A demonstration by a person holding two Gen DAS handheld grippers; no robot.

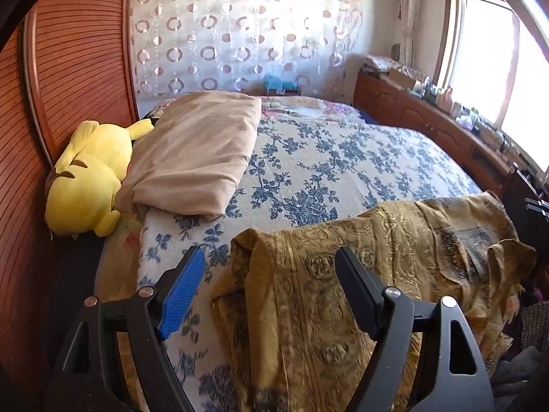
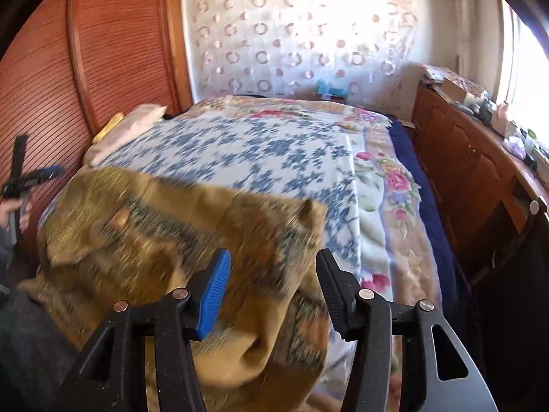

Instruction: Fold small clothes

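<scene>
A gold, dark-patterned garment (image 1: 377, 257) lies crumpled on the near edge of the bed, over the blue-flowered bedspread (image 1: 326, 158). My left gripper (image 1: 271, 274) stands open above the garment's left part; cloth shows between the blue pad (image 1: 182, 292) and the black finger (image 1: 357, 292), and neither presses on it. In the right wrist view the same garment (image 2: 171, 233) is blurred. My right gripper (image 2: 271, 285) is open over its right end, with cloth under the spread jaws. A hand holds the left gripper (image 2: 31, 178) at the far left of that view.
A yellow plush toy (image 1: 85, 178) and a folded beige blanket (image 1: 199, 151) lie at the bed's left side, against a slatted wooden panel (image 1: 79, 51). A wooden cabinet (image 1: 429, 120) crowded with small items runs along the right, under a bright window.
</scene>
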